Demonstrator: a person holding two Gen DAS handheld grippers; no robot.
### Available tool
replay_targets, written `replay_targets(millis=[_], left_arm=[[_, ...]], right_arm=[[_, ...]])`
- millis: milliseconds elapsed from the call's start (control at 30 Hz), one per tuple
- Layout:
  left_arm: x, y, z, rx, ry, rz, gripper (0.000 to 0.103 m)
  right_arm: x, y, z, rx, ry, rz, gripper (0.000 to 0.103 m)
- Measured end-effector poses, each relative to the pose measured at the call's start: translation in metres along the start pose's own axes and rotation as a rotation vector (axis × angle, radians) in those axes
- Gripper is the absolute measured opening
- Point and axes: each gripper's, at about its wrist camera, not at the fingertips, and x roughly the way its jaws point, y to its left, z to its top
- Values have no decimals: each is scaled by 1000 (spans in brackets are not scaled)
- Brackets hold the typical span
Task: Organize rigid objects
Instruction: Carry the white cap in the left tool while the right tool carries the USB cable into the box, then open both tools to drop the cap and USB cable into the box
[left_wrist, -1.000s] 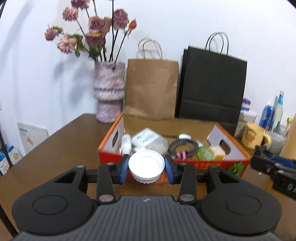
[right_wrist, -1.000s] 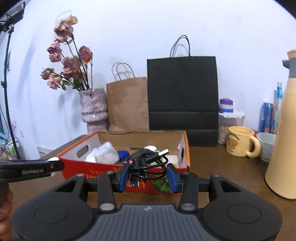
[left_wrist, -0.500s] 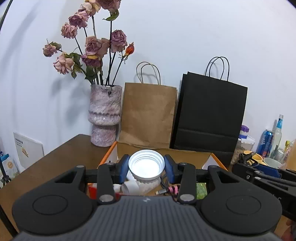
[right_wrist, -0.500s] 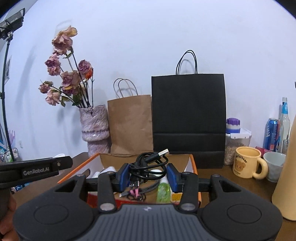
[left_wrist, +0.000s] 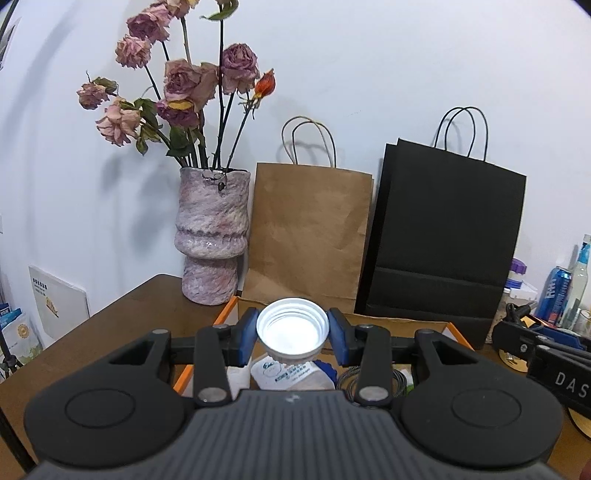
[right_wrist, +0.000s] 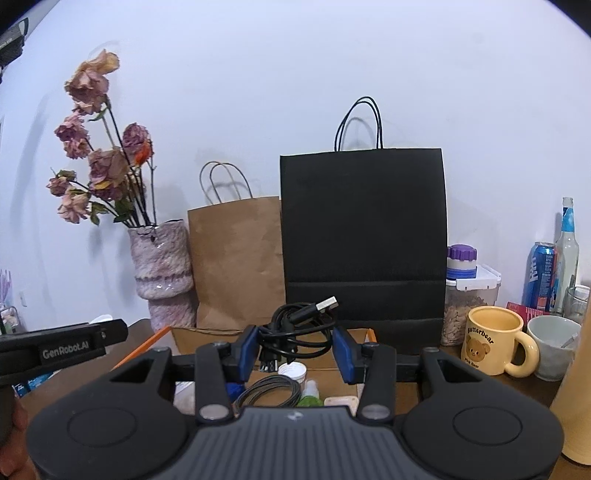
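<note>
My left gripper (left_wrist: 292, 336) is shut on a white ribbed screw cap (left_wrist: 291, 334) with its open side toward the camera, held above the orange cardboard box (left_wrist: 226, 312). My right gripper (right_wrist: 296, 349) is shut on a coiled black USB cable (right_wrist: 295, 328), also above the box (right_wrist: 147, 341). Below lie a white packet (left_wrist: 291, 374), a grey cable coil (right_wrist: 267, 391), a green bottle (right_wrist: 310, 391) and a small white jar (right_wrist: 292, 371). The left gripper's body (right_wrist: 62, 345) shows in the right wrist view, the right one's body (left_wrist: 546, 352) in the left wrist view.
Behind the box stand a pink vase with dried roses (left_wrist: 212, 236), a brown paper bag (left_wrist: 308, 240) and a black paper bag (left_wrist: 439, 243). At the right are a yellow mug (right_wrist: 495, 341), a white cup (right_wrist: 552, 347), a food container (right_wrist: 471, 299), a can (right_wrist: 541, 277) and a tan jug (right_wrist: 576, 398).
Both grippers have risen with their loads, from in front of the box to higher above it. The box has dropped low in both views.
</note>
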Motion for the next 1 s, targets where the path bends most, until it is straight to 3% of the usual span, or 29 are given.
replay_targets(millis=[533,867,900,933,1000], left_arm=[[76,0,-5,66,76,47,41],[93,-3,-14,120,116,72,42],[93,-3,-14,124,116,80,47],[93,-2,-14,128,116,86,60],[92,-1,-13,131,108,97,81]], right_arm=[[74,-9,-9,-31,84,-18,42],[98,-8,-25,-57,170,2,44],[98,-8,-26,-55,176,6,44],[99,-9,-26,-52,183,11,46],[99,-10,-27,-47,188,12,58]])
